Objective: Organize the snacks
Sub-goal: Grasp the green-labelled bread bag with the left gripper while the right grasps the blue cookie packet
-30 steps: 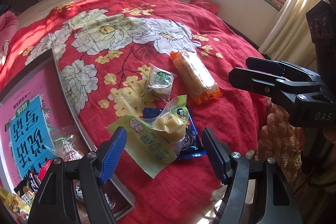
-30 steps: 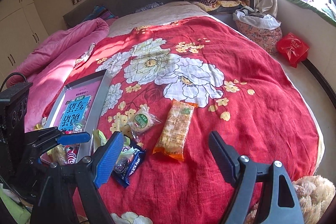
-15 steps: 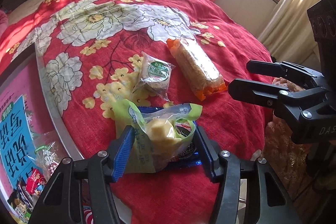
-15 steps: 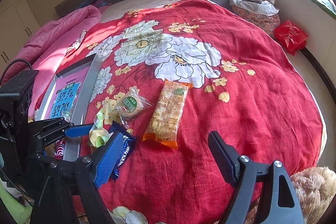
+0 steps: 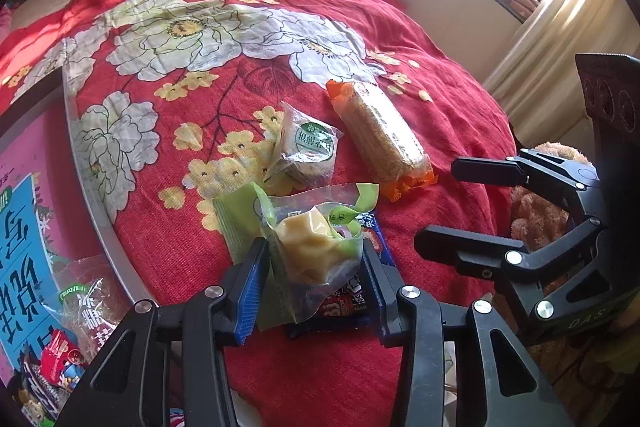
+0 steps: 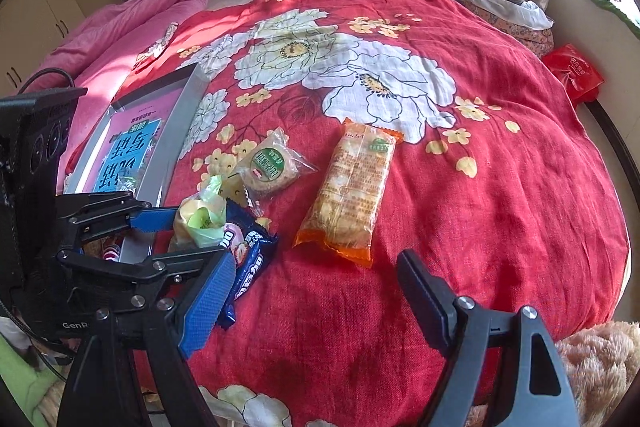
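Beyond orange packet (image 6: 351, 193), bare blanket (image 6: 500, 227)

Snack packets loose on the bed cover (image 6: 460, 247): 4.
- green-and-clear packet with yellow contents (image 5: 312, 247): 1
- dark blue cookie packet (image 6: 250, 255): 1
- round cake in clear wrap, green label (image 6: 270, 167): 1
- long orange-ended cracker pack (image 6: 348, 191): 1

Tray (image 6: 176, 131): 1. Packets in its near corner (image 5: 76, 327): at least 3, heap too cluttered to count.

Grippers: 2.
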Demonstrator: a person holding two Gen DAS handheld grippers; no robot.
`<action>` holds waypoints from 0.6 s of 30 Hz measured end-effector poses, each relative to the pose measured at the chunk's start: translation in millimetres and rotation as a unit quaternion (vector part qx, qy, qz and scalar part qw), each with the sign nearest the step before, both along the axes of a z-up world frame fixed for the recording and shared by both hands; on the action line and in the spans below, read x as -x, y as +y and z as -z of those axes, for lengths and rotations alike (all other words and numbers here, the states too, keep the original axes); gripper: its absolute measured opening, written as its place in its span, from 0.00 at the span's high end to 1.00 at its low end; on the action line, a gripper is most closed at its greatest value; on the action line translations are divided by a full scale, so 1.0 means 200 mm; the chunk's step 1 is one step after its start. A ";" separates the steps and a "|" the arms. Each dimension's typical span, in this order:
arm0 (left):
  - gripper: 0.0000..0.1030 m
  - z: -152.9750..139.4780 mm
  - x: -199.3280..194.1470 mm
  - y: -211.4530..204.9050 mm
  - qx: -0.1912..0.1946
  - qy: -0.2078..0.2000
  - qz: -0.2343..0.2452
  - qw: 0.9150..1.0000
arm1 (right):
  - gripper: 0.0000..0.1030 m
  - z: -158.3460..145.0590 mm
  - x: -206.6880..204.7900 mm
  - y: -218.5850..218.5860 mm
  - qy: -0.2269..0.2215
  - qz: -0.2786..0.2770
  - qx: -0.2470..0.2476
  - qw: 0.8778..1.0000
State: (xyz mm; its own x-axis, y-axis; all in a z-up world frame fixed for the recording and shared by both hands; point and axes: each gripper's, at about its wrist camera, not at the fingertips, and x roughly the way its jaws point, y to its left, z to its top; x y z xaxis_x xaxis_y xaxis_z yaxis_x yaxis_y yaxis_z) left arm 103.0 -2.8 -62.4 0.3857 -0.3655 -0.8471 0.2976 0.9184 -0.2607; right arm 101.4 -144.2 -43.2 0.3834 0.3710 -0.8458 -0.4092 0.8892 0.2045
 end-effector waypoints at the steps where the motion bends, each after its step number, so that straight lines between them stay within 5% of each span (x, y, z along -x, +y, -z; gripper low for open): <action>1: 0.57 0.00 0.00 0.01 0.004 0.000 -0.002 1.000 | 0.20 0.01 0.00 0.01 0.002 -0.004 0.002 1.000; 18: 0.59 -0.09 -0.01 0.13 0.041 -0.023 -0.033 0.998 | 0.20 0.12 0.04 0.30 0.022 -0.038 -0.001 0.999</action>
State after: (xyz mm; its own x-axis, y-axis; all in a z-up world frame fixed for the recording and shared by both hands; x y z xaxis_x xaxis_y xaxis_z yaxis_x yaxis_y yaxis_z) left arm 105.7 22.5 -45.3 0.4492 -0.4062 -0.7958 0.2508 0.9122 -0.3240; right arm 92.4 -84.0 -67.8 0.3159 0.3985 -0.8610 -0.4660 0.8557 0.2251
